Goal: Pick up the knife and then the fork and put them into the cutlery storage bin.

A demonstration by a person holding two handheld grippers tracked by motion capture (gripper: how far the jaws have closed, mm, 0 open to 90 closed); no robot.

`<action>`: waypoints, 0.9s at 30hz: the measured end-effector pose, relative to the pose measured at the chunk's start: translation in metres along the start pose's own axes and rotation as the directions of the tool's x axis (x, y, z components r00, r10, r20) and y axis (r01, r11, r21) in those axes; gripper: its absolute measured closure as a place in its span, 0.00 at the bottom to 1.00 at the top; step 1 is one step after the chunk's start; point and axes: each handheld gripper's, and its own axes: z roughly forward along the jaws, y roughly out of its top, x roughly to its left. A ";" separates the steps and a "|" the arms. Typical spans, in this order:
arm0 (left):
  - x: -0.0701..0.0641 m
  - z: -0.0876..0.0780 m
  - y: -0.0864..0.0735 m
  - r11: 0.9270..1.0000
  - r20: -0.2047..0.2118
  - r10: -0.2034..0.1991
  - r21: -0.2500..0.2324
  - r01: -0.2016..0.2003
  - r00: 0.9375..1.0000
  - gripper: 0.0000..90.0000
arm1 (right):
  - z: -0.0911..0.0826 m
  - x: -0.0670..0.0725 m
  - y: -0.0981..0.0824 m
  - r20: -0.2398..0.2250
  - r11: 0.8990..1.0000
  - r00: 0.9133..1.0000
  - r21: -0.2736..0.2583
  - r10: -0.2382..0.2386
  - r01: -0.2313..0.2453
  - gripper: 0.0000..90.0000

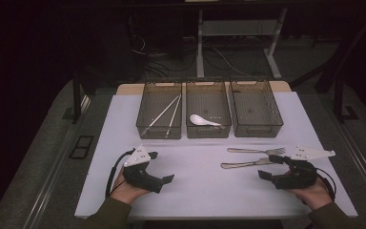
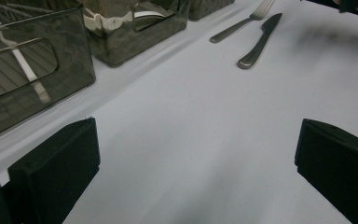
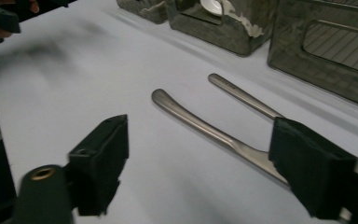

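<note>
Right gripper [image 3: 196, 168] jaws stand wide, straddling the near fork [image 3: 200, 128] on the desk [image 1: 195, 181], pads not touching. I should sink lower, centre on the handle, then close. Left gripper [image 2: 191, 172] idles, jaws wide, nothing between.

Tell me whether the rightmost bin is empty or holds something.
Empty. In the high view the rightmost bin shows only its bare ribbed floor, while the other two hold chopsticks and a white spoon.
</note>
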 end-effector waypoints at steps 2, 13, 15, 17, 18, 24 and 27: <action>0.000 0.001 0.000 1.000 0.002 0.004 0.007 -0.004 1.000 0.00 | 0.001 -0.004 0.003 0.016 1.000 1.000 0.015 0.003 -0.004 0.36; -0.001 0.003 -0.001 1.000 0.016 -0.002 0.012 0.002 1.000 0.00 | 0.020 -0.039 0.016 0.092 0.992 0.995 0.119 0.027 -0.038 0.86; 0.000 0.003 -0.001 1.000 0.019 0.000 0.017 0.000 1.000 0.00 | 0.024 -0.045 0.017 0.111 0.989 0.994 0.142 0.021 -0.037 0.94; -0.001 0.004 -0.001 1.000 0.023 -0.002 0.021 0.001 1.000 0.00 | 0.027 -0.050 0.018 0.120 0.985 0.992 0.164 0.029 -0.049 0.99; -0.001 0.004 -0.001 1.000 0.024 -0.006 0.020 0.005 1.000 0.00 | 0.030 -0.053 0.019 0.129 0.982 0.991 0.181 0.029 -0.053 1.00; -0.002 0.006 -0.002 1.000 0.032 -0.005 0.025 0.004 0.999 0.00 | 0.040 -0.062 0.015 0.157 0.967 0.988 0.251 0.010 -0.049 1.00; -0.002 0.006 -0.002 1.000 0.034 -0.003 0.031 0.002 0.999 0.00 | 0.043 -0.064 0.015 0.168 0.961 0.986 0.275 -0.002 -0.045 1.00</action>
